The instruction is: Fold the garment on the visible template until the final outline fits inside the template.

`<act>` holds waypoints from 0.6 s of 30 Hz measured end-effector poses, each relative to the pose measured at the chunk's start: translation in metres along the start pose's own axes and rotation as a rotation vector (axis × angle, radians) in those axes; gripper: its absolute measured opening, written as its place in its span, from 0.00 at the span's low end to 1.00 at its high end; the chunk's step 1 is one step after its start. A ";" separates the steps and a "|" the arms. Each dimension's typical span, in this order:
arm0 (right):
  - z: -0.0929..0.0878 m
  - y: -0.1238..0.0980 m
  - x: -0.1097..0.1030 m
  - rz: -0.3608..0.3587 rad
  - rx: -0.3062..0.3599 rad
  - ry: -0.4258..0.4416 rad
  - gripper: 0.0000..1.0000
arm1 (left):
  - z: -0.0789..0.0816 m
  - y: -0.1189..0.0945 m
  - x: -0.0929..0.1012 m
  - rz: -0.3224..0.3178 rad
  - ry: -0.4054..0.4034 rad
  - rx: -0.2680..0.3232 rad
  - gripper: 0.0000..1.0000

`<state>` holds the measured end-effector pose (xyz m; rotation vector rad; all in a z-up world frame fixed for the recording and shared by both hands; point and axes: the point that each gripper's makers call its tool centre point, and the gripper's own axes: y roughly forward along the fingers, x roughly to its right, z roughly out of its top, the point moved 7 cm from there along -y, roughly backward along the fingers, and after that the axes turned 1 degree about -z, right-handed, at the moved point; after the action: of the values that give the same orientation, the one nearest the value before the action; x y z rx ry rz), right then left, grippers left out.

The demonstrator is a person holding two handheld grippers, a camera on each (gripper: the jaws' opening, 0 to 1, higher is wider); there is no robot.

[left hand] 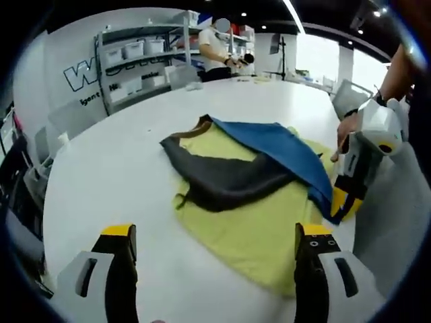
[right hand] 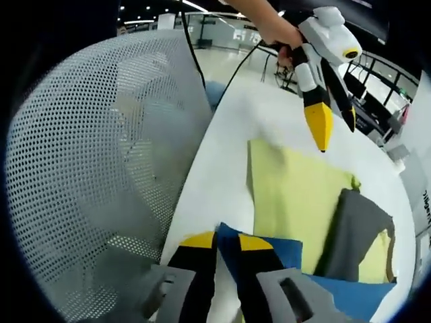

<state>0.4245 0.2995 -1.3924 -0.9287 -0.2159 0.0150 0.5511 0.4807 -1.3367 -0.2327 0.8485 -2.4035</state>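
garment [left hand: 269,168] on yellow template [left hand: 262,235] | right gripper [right hand: 225,242] pinching its blue edge | left gripper [left hand: 215,235] released

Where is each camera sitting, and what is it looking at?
Left gripper view: rides the left tongs, open, facing across the white table at the garment; a person's hand holds the right tongs.
Right gripper view: rides the right tongs, shut on the garment's blue edge, beside a mesh chair; left tongs ahead.
Shared: garment, yellow template, table.
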 end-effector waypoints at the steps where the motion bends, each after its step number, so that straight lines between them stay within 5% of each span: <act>1: 0.000 0.000 0.001 -0.008 -0.002 -0.009 0.00 | 0.000 0.000 0.000 -0.001 0.000 0.000 0.95; 6: 0.003 -0.010 0.009 -0.033 0.009 0.037 0.00 | 0.000 -0.001 0.001 -0.002 0.000 -0.003 0.94; 18: -0.008 -0.077 0.060 -0.206 0.064 0.159 0.00 | -0.003 -0.004 -0.002 0.002 -0.010 -0.005 0.93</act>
<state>0.4788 0.2535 -1.3247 -0.8359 -0.1621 -0.2402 0.5498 0.4858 -1.3361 -0.2453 0.8502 -2.3971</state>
